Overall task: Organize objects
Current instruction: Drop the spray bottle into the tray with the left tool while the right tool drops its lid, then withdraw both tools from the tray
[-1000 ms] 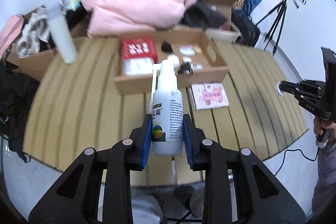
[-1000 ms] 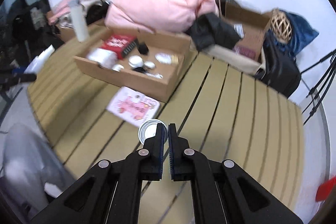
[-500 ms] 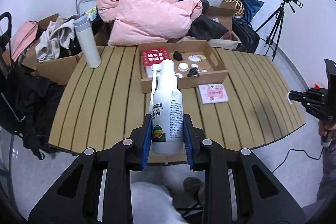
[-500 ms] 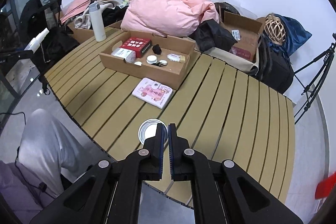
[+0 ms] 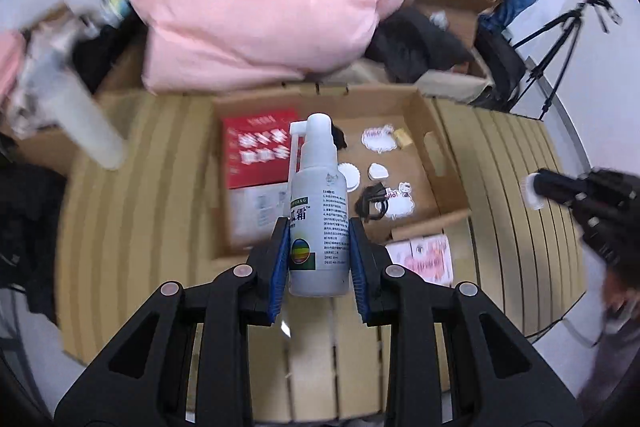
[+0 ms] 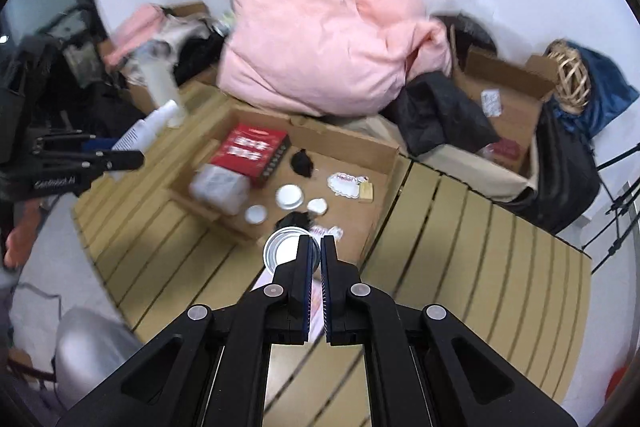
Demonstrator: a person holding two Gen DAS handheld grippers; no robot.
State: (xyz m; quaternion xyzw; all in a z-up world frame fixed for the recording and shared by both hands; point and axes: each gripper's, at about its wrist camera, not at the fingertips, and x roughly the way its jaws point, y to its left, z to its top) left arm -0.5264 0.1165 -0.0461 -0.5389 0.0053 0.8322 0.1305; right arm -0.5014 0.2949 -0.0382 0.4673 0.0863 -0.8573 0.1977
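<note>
My left gripper (image 5: 318, 225) is shut on a white spray bottle (image 5: 318, 211) with a printed label, held upright over the near wall of the cardboard tray (image 5: 444, 163). The right wrist view shows that left gripper (image 6: 120, 159) and the spray bottle (image 6: 148, 127) at the left, above the table's edge. My right gripper (image 6: 316, 241) is shut on the rim of a small round silver tin (image 6: 282, 253), just above the tray's near wall (image 6: 224, 223). In the left wrist view the right gripper (image 5: 544, 183) hangs at the right, beyond the tray.
The tray holds a red box (image 5: 260, 151), a clear packet (image 6: 218, 189), white lids, stickers and black bits. A pink booklet (image 5: 424, 257) lies before it on the slatted table (image 5: 132, 227). A white flask (image 5: 86, 119), a pink duvet (image 6: 320, 39), boxes and a tripod (image 5: 560, 39) stand behind.
Both grippers drew back from the table half a second ago and have since swung forward again over the tray's near side. Both grips are unchanged.
</note>
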